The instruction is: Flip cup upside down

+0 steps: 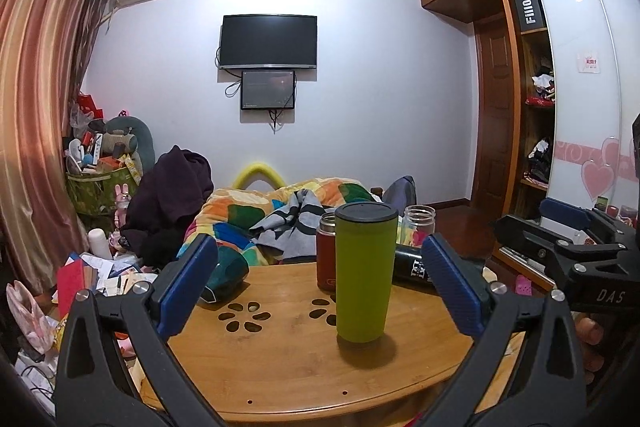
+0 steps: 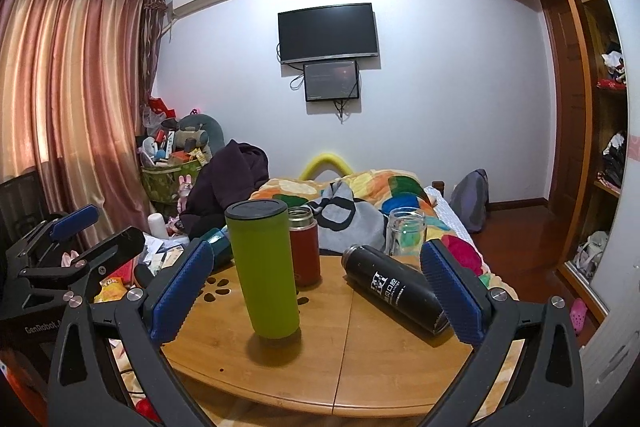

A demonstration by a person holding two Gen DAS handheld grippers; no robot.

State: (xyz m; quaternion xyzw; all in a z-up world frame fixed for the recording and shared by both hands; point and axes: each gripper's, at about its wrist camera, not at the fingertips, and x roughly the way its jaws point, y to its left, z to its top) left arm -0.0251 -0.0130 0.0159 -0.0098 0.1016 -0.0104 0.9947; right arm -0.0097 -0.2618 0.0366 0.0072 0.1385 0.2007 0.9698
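Note:
A tall green cup [image 1: 363, 273] with a dark lid on top stands upright on the round wooden table [image 1: 280, 367]. It also shows in the right wrist view [image 2: 264, 271]. My left gripper [image 1: 320, 291] is open, its blue pads on either side of the cup and a little nearer than it. My right gripper [image 2: 316, 291] is open and empty, with the green cup between its pads toward the left. Neither gripper touches the cup.
A red flask [image 2: 305, 247] stands just behind the green cup. A black bottle [image 2: 394, 289] lies on its side to the right. A clear glass jar [image 2: 405, 233] stands behind it. A teal cup [image 1: 224, 273] lies at the table's left. A bed with a colourful quilt [image 1: 256, 211] is beyond.

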